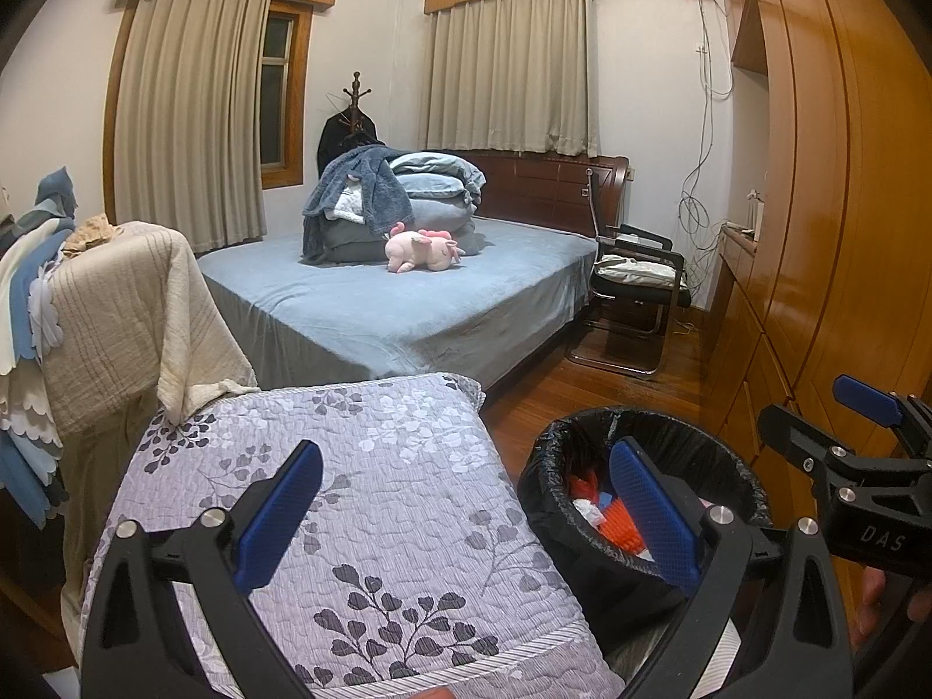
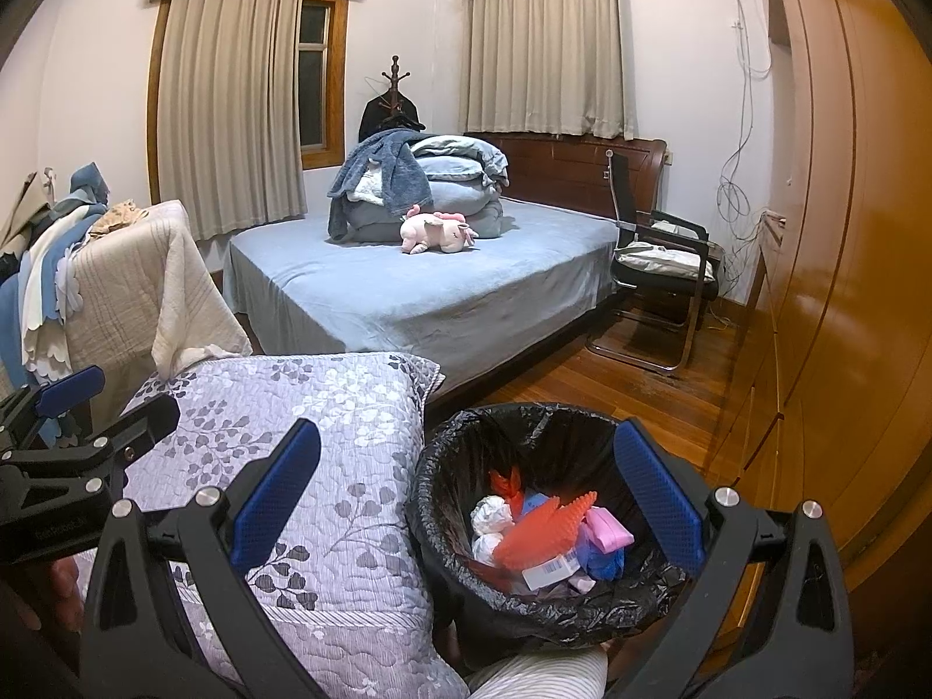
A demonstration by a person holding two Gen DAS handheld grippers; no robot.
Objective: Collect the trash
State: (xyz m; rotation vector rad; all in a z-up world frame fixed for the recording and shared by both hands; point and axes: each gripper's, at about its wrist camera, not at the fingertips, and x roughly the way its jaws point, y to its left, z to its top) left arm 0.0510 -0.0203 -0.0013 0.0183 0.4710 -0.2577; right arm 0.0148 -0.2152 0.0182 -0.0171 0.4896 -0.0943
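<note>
Hovering spread and empty, both the left gripper (image 1: 466, 515) and right gripper (image 2: 466, 492) are best steered toward remaining litter beyond the near, already filled bin (image 2: 536, 518).

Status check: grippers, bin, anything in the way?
Both hand-held grippers, left and right, open, empty. Trash bin lined, holding trash. Quilted cushion beside it; nothing blocking.

Warm indoor light, sharp focus; fisheye bends edges, dark corners; glare on wardrobe (image 2: 844, 291).
</note>
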